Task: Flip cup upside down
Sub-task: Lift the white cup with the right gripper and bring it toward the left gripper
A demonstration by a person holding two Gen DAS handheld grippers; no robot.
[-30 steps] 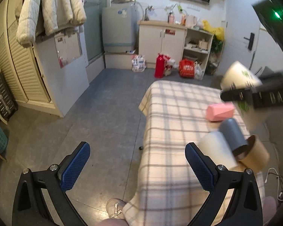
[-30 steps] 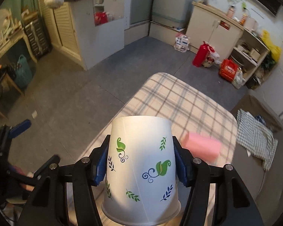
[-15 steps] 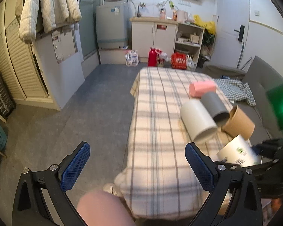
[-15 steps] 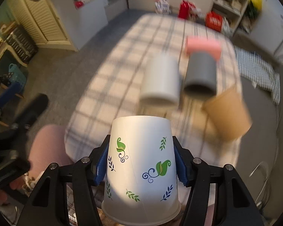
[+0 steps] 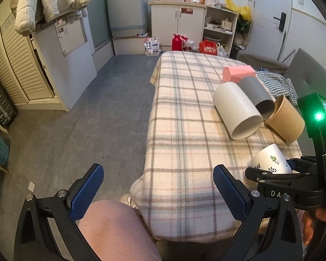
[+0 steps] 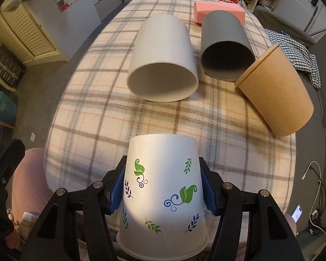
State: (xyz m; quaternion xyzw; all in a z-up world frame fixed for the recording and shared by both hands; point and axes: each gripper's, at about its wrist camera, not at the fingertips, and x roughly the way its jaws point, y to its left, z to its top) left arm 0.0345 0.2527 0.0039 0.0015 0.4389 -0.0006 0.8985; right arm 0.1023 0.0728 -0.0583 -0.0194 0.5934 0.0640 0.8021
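Lying across the plaid blanket (image 6: 97,100) that covers the counter are four cups and one pink box (image 6: 217,10). Three cups rest on their sides in the upper half of the right wrist view: a white cup (image 6: 163,54) left of centre, a grey cup (image 6: 225,41) just beside it to the right, and a brown kraft-paper cup (image 6: 280,91) at the right, its rim close against the grey one. The box sits behind the grey cup.

The fourth, a white paper cup printed with green and dark-blue leaf sprigs and curls (image 6: 163,195), fills the bottom centre of that view, pinched at mid-wall between the blue pads of the right hand-held gripper (image 6: 162,187). Its long axis runs along the fingers: the narrower closed base points up-frame toward the lying cups, and the wide rolled rim points down-frame toward the camera. In the left wrist view the same cup (image 5: 270,161) appears at the lower right, over the blanket's near right corner.

The left hand-held gripper (image 5: 158,193) is spread wide with nothing between its pads, at the bottom of its view above the blanket's near edge.
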